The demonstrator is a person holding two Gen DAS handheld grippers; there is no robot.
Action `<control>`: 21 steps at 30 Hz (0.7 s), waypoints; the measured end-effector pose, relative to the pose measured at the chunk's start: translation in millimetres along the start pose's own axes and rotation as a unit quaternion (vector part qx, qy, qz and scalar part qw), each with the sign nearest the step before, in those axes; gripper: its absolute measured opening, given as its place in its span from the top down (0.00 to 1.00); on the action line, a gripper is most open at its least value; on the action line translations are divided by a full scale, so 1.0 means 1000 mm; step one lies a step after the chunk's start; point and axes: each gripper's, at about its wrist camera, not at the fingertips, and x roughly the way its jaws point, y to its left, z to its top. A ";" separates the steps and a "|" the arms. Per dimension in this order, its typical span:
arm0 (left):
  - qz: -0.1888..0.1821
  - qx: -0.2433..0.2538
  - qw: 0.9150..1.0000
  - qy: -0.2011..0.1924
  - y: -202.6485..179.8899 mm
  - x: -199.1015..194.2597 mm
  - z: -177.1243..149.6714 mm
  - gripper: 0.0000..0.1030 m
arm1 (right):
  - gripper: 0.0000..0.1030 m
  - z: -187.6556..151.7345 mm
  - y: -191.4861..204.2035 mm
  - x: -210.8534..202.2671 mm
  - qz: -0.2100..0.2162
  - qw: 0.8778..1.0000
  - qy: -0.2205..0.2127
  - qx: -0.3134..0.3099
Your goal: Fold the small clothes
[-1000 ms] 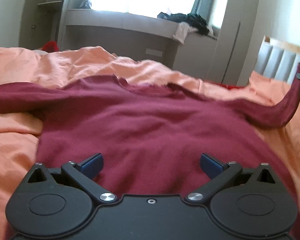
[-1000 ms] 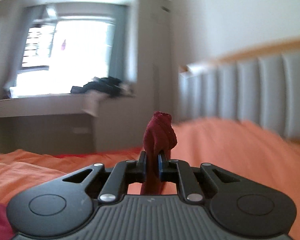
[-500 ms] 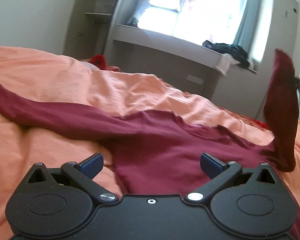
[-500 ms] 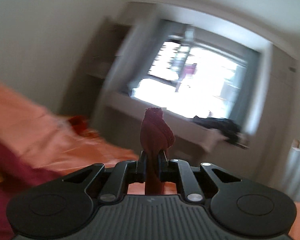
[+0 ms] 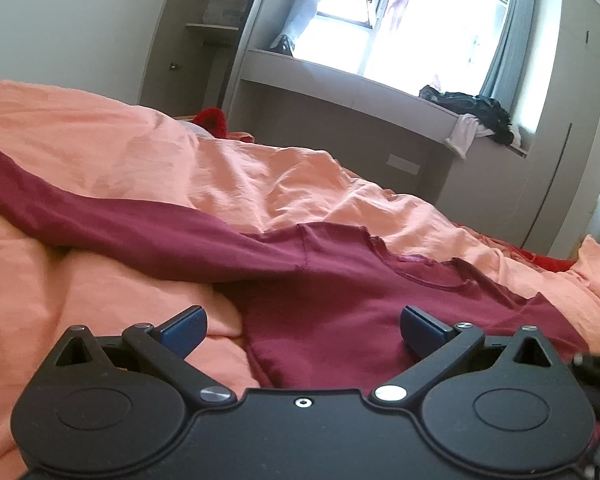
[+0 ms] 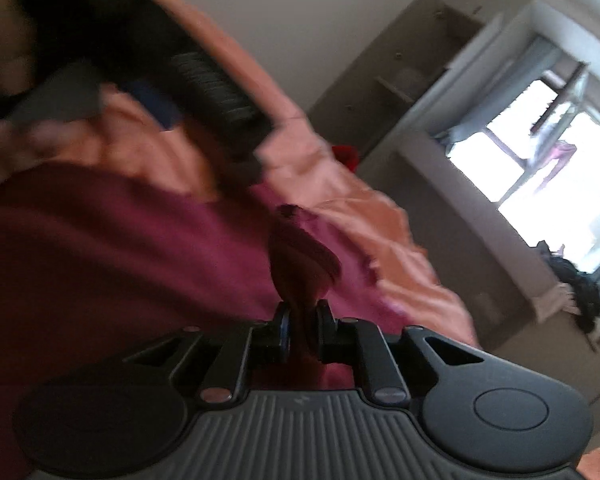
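Left view: my left hand-held gripper (image 5: 302,328) hangs wide apart and empty over the maroon sweater (image 5: 340,304) on the bed (image 5: 100,292).

Right view: my right hand-held gripper (image 6: 302,320), jaws opening, still pinches the sleeve cuff (image 6: 300,252); released now, it might land bunched.

A bed with a rumpled orange cover (image 5: 260,184) fills the foreground, and beyond it a bright window (image 5: 412,28) with grey-blue curtains (image 5: 508,36) floods the plain pale walls (image 5: 72,20) with daylight. Under the window runs a long grey sill ledge (image 5: 340,84) with a heap of dark clothes (image 5: 476,110) and a white cloth at its right end. To the left stands an open grey wardrobe with shelves (image 5: 208,28), and a red bundle (image 5: 212,120) lies at the bed's far edge.
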 end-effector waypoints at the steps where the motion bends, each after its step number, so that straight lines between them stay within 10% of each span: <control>1: -0.005 0.001 1.000 0.000 -0.001 0.001 0.000 0.00 | 0.78 -0.001 0.003 -0.003 0.014 1.000 -0.003 0.002; 3: -0.017 0.002 1.000 -0.001 -0.003 0.003 -0.001 0.00 | 0.53 -0.004 0.005 -0.013 0.032 0.999 -0.005 0.016; 8: -0.069 -0.006 0.997 0.015 -0.009 0.010 -0.004 0.00 | 0.30 -0.027 -0.025 -0.042 0.035 0.995 -0.009 0.092; 16: -0.043 0.044 0.995 0.074 -0.028 0.029 -0.019 0.01 | 0.11 -0.092 -0.094 -0.074 -0.140 0.962 0.039 0.233; 21: -0.079 0.035 0.995 0.045 -0.022 0.011 -0.023 0.01 | 0.13 -0.133 -0.120 -0.056 -0.240 0.929 0.081 0.269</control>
